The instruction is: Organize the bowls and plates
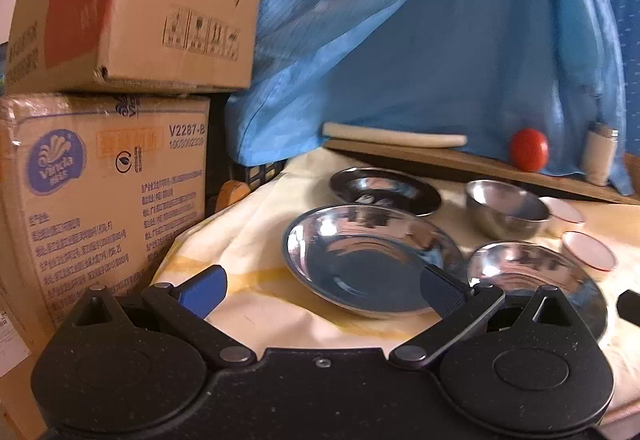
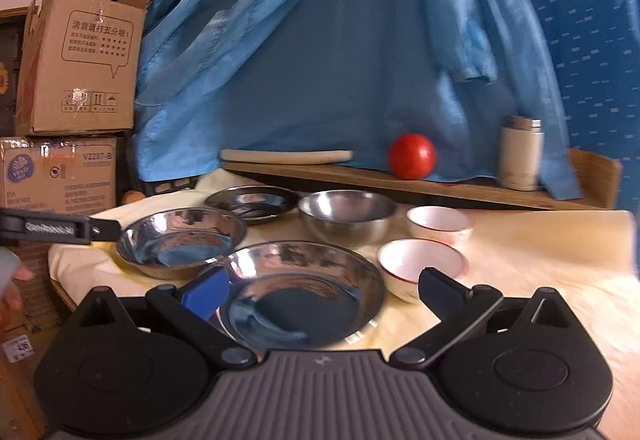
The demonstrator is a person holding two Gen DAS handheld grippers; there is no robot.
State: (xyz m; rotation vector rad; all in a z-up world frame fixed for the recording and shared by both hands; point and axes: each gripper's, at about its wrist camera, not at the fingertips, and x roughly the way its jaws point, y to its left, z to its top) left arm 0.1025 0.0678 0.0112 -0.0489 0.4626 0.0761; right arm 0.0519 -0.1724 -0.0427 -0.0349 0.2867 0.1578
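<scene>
The left claw (image 1: pixel 323 290) is gaping wide, holding nothing, its fingers flanking a steel plate (image 1: pixel 370 260) near the table's (image 1: pixel 256 304) left edge. The right claw (image 2: pixel 322 294) is gaping wide too, empty, over another steel plate (image 2: pixel 304 292) at the front edge. Behind, boxes are reading "V2287-B" (image 1: pixel 100 192) and showing five printed stars (image 2: pixel 80 60).

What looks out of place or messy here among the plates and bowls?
Nothing is spilled or broken. The steel plates, steel bowl and white bowls sit upright and unstacked; the tablecloth has yellowish stains.
</scene>
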